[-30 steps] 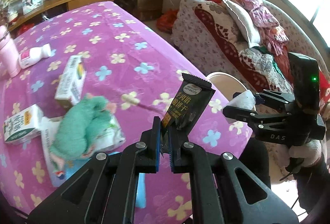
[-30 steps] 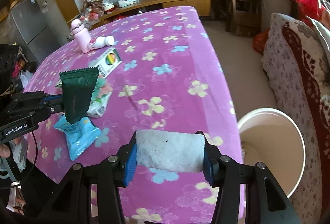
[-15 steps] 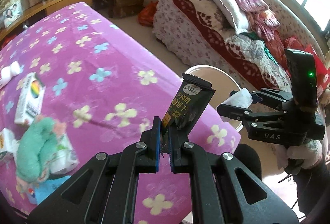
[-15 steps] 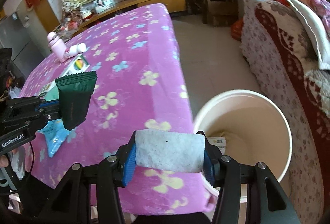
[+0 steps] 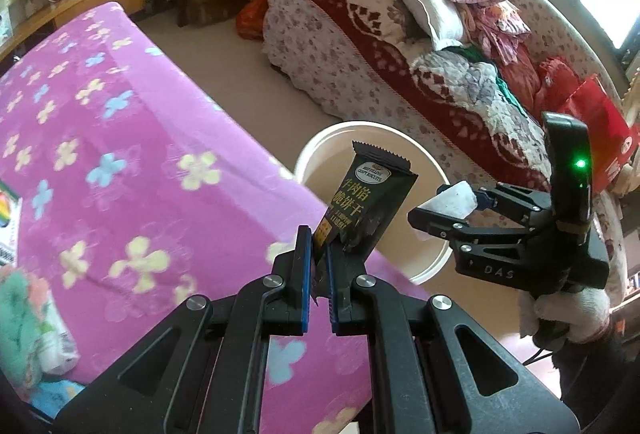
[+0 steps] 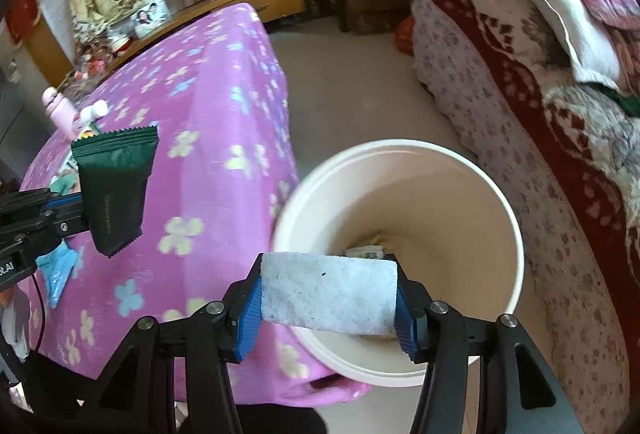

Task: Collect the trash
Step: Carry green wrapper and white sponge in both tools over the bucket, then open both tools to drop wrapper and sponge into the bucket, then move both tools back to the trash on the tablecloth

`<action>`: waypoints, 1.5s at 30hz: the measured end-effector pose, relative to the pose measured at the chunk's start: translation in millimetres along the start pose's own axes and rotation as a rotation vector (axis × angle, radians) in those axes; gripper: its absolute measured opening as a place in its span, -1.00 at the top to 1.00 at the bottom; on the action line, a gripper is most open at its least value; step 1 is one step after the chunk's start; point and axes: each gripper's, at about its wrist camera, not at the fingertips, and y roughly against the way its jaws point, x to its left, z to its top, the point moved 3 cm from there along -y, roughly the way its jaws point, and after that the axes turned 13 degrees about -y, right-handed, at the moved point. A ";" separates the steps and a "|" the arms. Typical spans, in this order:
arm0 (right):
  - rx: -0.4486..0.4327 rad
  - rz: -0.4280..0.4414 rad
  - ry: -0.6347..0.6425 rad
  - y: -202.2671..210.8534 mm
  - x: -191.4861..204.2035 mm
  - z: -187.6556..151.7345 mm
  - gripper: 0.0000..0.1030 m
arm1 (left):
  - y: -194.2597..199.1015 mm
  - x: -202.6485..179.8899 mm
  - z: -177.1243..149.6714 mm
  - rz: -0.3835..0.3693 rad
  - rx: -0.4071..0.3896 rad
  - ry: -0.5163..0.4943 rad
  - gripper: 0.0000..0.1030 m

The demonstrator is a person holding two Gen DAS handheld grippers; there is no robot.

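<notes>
Pink flowered cloth covers the table (image 5: 120, 194), and a cream bucket (image 6: 516, 234) stands on the floor just beside its corner. The risk is a miss: the light white wad (image 6: 328, 294) hangs over the bucket's near rim and could tip outside, and the dark wrapper (image 5: 368, 202) may flutter onto the cloth. The left gripper (image 5: 318, 274) pinches the wrapper's bottom edge, tilted steeply down. The right gripper (image 6: 328, 298) clamps the wad (probably tissue) endwise, pointing into the bucket.

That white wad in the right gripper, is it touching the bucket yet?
Cannot tell. In the right wrist view the white wad overlaps the bucket rim, clamped in the right gripper, but no gap or contact shows plainly.
</notes>
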 end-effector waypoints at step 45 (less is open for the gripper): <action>0.037 -0.030 -0.103 -18.5 -36.0 -7.7 -0.34 | 4.0 11.9 -0.8 0.174 -0.084 0.083 0.06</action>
